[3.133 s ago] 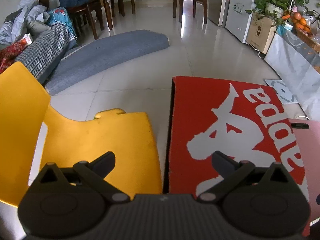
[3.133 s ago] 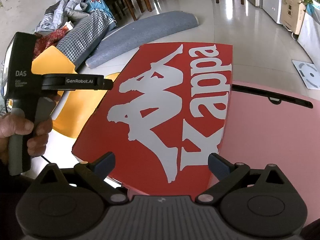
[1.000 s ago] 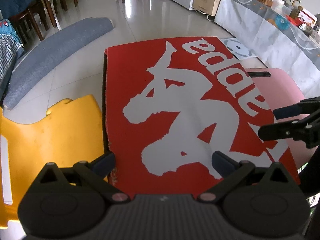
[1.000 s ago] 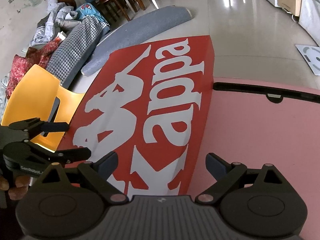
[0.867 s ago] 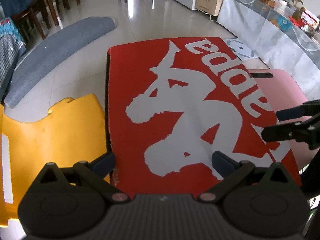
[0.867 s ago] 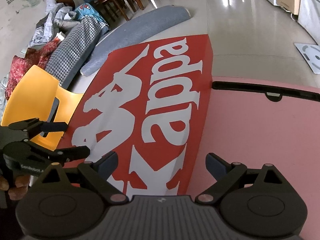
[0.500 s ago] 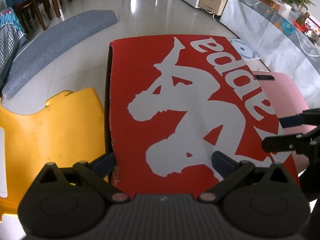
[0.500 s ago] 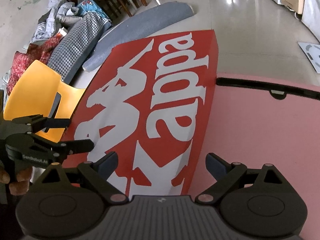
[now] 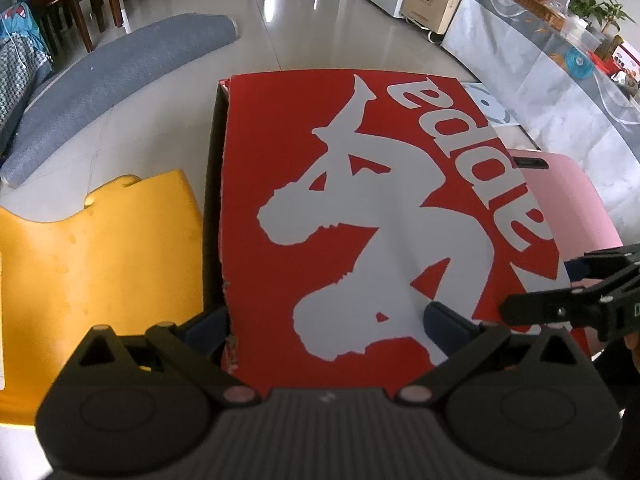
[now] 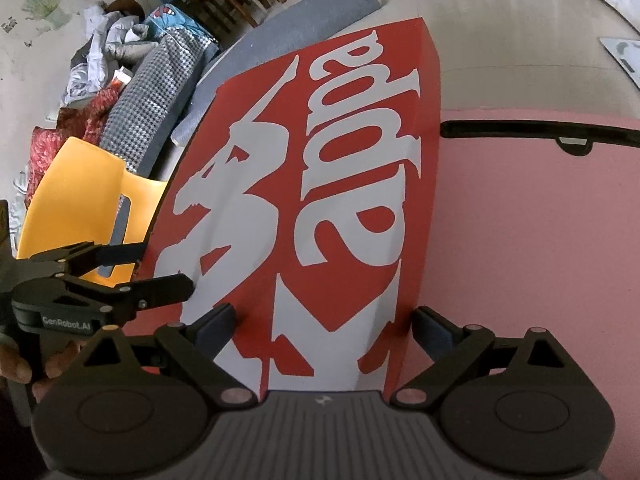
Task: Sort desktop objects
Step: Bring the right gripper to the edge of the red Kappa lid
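Red cardboard shoebox lid (image 9: 360,216), white silhouette logo, lying flat, centre of both wrist views, over pink tabletop (image 10: 540,240). Yellow plastic chair (image 9: 100,248) at left. Left hand-held gripper (image 9: 324,322): jaws spread, straddling lid's near left corner, no pinch. Right hand-held gripper (image 10: 322,326): jaws spread over lid's near right edge, nothing held. Progress: box closed, no desktop objects visible; sorting seemingly not begun.

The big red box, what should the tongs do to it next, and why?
Probably close both tongs on the near edge of the red box. The left tongs and the right tongs both stand open right at that edge, one near each corner, with nothing gripped yet.
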The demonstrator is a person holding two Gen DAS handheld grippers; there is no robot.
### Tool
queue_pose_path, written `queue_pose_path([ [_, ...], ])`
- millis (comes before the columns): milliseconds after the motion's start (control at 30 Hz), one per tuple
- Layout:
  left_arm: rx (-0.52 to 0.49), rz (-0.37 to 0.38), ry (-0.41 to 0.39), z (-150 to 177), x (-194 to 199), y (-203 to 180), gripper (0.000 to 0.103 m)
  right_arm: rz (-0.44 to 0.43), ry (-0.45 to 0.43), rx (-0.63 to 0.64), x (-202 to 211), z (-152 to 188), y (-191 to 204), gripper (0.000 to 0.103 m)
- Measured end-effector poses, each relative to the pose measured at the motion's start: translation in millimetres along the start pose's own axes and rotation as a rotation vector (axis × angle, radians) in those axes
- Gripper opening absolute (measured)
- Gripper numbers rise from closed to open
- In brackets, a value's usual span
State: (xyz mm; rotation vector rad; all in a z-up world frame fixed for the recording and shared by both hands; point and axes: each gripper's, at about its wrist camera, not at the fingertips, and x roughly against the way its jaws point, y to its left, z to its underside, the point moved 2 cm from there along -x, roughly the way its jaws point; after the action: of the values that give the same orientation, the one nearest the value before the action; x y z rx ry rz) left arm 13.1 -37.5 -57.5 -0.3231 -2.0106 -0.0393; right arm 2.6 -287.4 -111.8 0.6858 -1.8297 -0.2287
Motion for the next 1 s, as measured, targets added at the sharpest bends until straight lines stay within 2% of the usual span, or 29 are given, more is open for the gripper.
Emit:
queue_pose_path([
  [467,0.016,0.011,-0.055,-0.4,15.9,-3.2,0.103,0.006,-0.038,0.060,17.1,-1.6,6.6,0.095],
  [1000,0.018,0.021,-0.103,0.8,31.5,-12.7,0.103,-0.022,-0.078,0.030,36.3,-5.0,1.2,0.095],
])
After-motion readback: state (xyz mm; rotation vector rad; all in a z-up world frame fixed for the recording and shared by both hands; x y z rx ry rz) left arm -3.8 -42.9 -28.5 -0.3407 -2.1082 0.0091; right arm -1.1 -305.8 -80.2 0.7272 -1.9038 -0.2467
